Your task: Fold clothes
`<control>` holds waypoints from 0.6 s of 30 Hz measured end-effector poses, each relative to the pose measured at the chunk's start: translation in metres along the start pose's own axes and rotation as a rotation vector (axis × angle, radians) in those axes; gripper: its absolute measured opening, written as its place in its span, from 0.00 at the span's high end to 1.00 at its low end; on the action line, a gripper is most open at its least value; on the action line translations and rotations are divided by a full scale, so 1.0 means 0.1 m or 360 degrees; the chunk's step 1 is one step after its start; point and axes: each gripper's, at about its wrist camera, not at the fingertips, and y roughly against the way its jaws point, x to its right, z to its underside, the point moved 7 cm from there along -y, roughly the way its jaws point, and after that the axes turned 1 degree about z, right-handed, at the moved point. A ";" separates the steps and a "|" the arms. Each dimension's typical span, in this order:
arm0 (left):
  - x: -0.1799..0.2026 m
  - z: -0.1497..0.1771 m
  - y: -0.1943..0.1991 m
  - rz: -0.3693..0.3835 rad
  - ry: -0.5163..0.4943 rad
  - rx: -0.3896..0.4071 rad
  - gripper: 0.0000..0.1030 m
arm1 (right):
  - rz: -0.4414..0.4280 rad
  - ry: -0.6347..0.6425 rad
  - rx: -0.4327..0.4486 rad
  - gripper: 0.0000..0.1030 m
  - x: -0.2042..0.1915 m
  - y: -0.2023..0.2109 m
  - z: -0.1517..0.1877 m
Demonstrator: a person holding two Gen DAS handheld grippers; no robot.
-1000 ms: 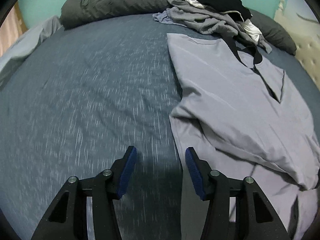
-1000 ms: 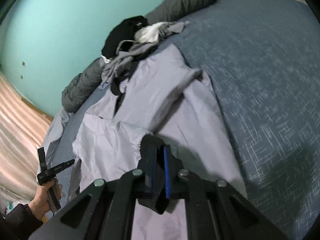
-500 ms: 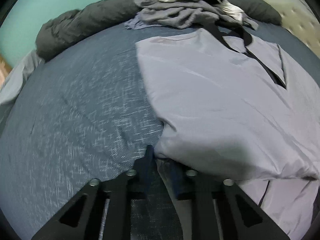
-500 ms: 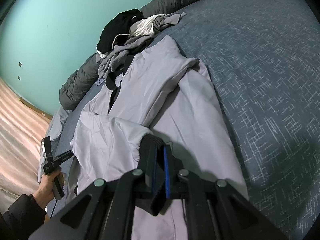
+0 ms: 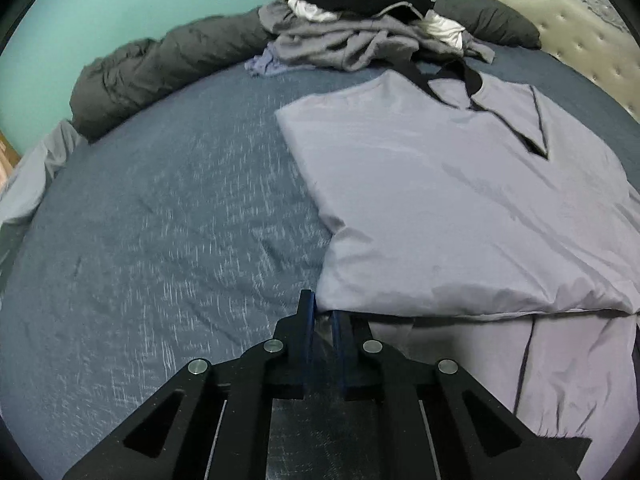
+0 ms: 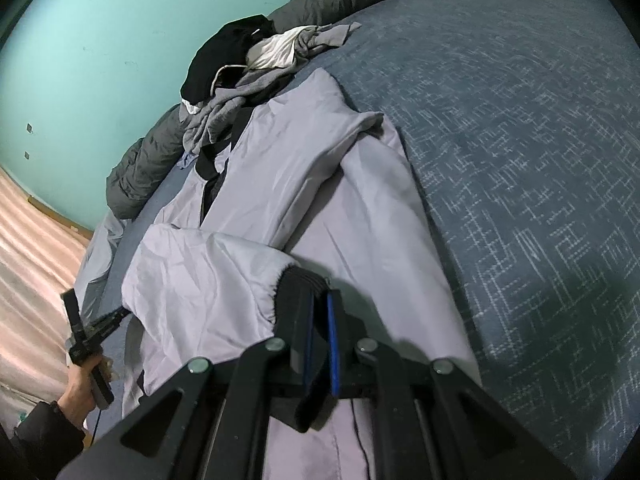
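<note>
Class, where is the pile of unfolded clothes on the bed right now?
In the left wrist view, the pile of unfolded clothes sits at the top centre, against the dark grey duvet, just beyond the collar of the lilac jacket.

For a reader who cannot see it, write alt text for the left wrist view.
The left hand-held gripper is closing on the edge of a lilac jacket spread on a blue bed. Behind it lie a clothes pile and a grey duvet.

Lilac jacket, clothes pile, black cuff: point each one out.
Lilac jacket (image 5: 460,200): left wrist view, on the flat front panel.
Clothes pile (image 5: 360,36): left wrist view, on the grey garment beneath the black one.
Black cuff (image 6: 298,280): right wrist view, on the ribbed sleeve end.
</note>
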 end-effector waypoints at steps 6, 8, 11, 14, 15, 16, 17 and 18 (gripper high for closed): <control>-0.20 0.01 0.13 -0.0071 0.0088 -0.0009 0.90 | 0.0001 0.0001 0.0004 0.94 0.00 0.02 -0.03; -0.26 0.00 0.24 -0.0032 0.0181 0.0024 0.90 | -0.0001 0.0004 0.0004 0.94 0.00 0.03 -0.03; -0.15 -0.12 0.36 0.0011 0.0192 0.0077 0.89 | -0.0002 0.0026 -0.0013 0.94 -0.05 0.04 -0.02; 0.09 -0.28 0.37 0.0054 0.0122 0.0094 0.86 | 0.0005 0.0051 -0.0012 0.94 -0.09 0.06 0.00; 0.15 -0.33 0.32 0.0059 0.0114 0.0070 0.86 | 0.0006 0.0057 -0.0013 0.94 -0.10 0.07 0.00; 0.19 -0.36 0.25 0.0057 0.0117 0.0046 0.86 | 0.0007 0.0062 -0.0013 0.94 -0.10 0.08 0.01; 0.21 -0.38 0.19 0.0055 0.0125 0.0028 0.86 | 0.0009 0.0059 -0.0015 0.94 -0.09 0.08 0.01; 0.23 -0.40 0.12 0.0053 0.0132 0.0010 0.86 | 0.0009 0.0049 -0.0017 0.94 -0.08 0.08 0.02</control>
